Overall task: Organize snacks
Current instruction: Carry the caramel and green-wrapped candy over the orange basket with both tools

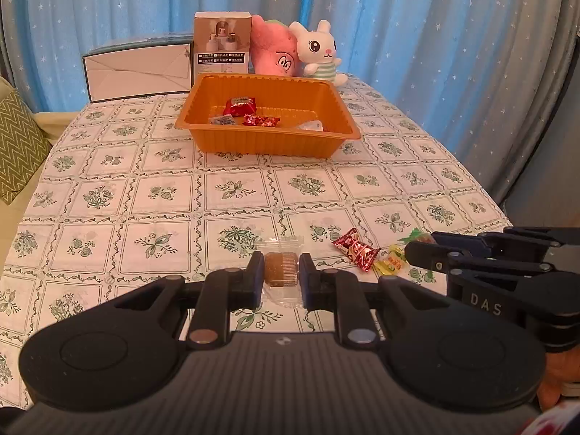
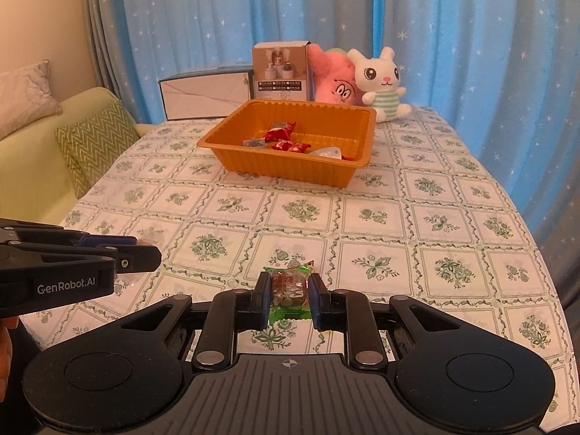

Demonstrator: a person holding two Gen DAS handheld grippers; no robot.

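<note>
Left wrist view: the left gripper (image 1: 281, 275), tilted down over the near table, is clamped on a brown cake in clear wrap (image 1: 281, 269). A red candy (image 1: 357, 250) and a yellow candy (image 1: 391, 262) lie loose to its right.

Right wrist view: the right gripper (image 2: 289, 295) pinches a green-wrapped sweet (image 2: 289, 290). Both pickups look done; next, carry them to the far orange plastic tray (image 2: 368, 134) and release.
</note>
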